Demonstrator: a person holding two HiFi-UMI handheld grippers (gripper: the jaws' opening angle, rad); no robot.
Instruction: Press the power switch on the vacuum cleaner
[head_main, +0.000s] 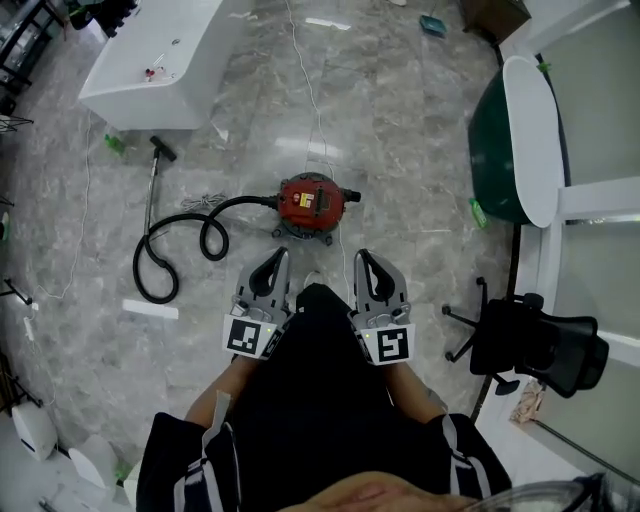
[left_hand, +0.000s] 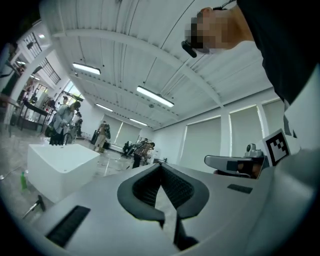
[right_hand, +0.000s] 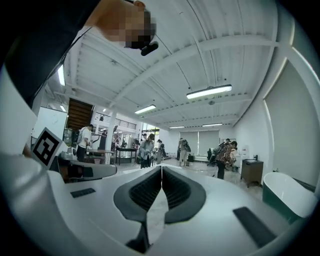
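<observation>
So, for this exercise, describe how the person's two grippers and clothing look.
The left gripper and right gripper match: pale grey shells tapering to two jaws lined with black ribbed pads. Each carries a white cube with black square markers. The person wears black clothing with pale stripes.

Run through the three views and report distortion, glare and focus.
Head view: wide-angle bending at the edges, evenly lit, pale glare streaks on the glossy floor beyond the vacuum cleaner. Left gripper view: heavy fisheye with dark corners, ceiling lights bright white, left claw slightly soft up close. Right gripper view: same fisheye and vignette, right claw likewise soft.
</observation>
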